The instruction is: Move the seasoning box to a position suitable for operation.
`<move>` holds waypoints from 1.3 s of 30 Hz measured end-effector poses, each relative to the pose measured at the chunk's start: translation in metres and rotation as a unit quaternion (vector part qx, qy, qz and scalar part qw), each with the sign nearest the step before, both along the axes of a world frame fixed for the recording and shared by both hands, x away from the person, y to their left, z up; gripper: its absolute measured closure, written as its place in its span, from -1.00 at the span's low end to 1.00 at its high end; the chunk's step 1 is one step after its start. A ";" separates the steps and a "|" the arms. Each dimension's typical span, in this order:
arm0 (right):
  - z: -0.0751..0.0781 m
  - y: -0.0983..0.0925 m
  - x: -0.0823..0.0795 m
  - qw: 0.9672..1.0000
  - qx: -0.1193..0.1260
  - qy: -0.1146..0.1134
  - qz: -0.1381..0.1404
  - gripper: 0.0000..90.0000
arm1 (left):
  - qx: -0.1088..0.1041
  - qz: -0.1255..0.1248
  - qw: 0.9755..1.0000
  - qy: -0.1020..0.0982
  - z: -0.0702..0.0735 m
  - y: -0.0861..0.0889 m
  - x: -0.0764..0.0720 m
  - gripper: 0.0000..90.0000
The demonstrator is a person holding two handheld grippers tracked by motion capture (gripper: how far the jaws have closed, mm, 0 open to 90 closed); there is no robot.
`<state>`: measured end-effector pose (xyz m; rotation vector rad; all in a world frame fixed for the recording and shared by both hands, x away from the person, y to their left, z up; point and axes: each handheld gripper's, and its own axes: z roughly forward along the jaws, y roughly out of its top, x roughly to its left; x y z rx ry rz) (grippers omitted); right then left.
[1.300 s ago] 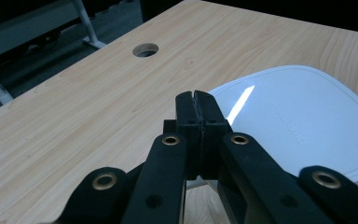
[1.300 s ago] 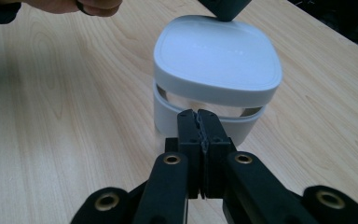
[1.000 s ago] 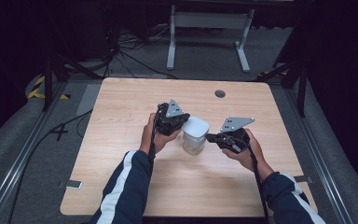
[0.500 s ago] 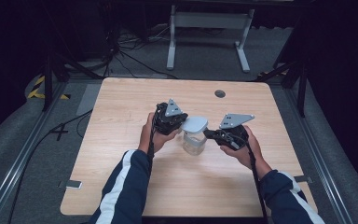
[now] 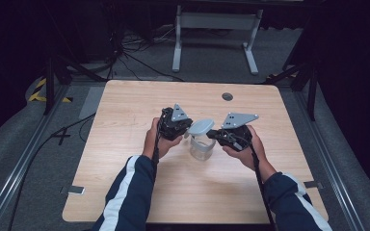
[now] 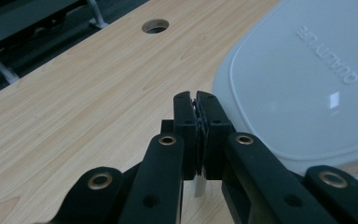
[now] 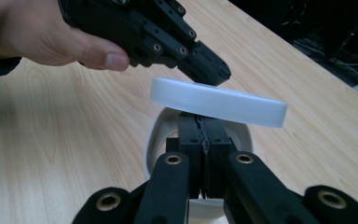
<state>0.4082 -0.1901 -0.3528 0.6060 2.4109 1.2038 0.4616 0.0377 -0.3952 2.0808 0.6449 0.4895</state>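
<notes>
While I look down from the high view, my left tool point(image 5: 187, 131) and right tool point(image 5: 213, 134) meet over a clear tub point(image 5: 202, 148) standing near the middle of the wooden counter point(image 5: 125, 110), with a pale lid point(image 5: 201, 127) tilted above the tub's mouth. From up there I cannot make out what either tool pinches.

The right gripper view fills that in: the right tool point(image 7: 205, 122) is clenched on the near rim of the tub point(image 7: 154, 140), its jaws pressed flat together with the wall caught between them. Beyond, the lid point(image 7: 218, 101) hangs clear of the tub, slanting, while the left tool point(image 7: 212, 74) grips its far edge from above.

The left gripper view shows the left tool point(image 6: 197, 99) with jaws nearly flat together, a thin white sliver caught low between them, and the lid's point(image 6: 303, 88) raised lettering beside them. It also shows a round hole point(image 6: 155, 25) in the counter point(image 6: 74, 107) farther off.

Both forearms come in from the bottom edge, in dark sleeves with a white stripe. The left hand point(image 5: 155, 139) wraps its tool from the side, the thumb along the body. The right hand point(image 5: 243, 147) cradles its tool from below.
</notes>
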 end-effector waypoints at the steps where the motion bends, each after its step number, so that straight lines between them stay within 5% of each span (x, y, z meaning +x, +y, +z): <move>1: 0.001 0.001 0.000 1.000 0.001 -0.002 0.001 0.98 | 0.000 0.000 1.000 0.003 0.000 0.001 0.000 0.95; 11: 0.006 0.010 0.005 1.000 0.016 -0.012 -0.003 0.98 | 0.025 0.006 1.000 -0.006 -0.003 0.013 -0.004 0.88; 20: 0.003 0.020 0.010 1.000 0.021 -0.022 -0.006 0.99 | 0.088 0.000 0.996 -0.012 -0.014 0.050 -0.026 0.86; 39: 0.014 0.023 0.020 0.998 0.026 -0.042 -0.027 0.99 | 0.063 0.010 0.998 0.020 -0.041 0.123 -0.081 0.78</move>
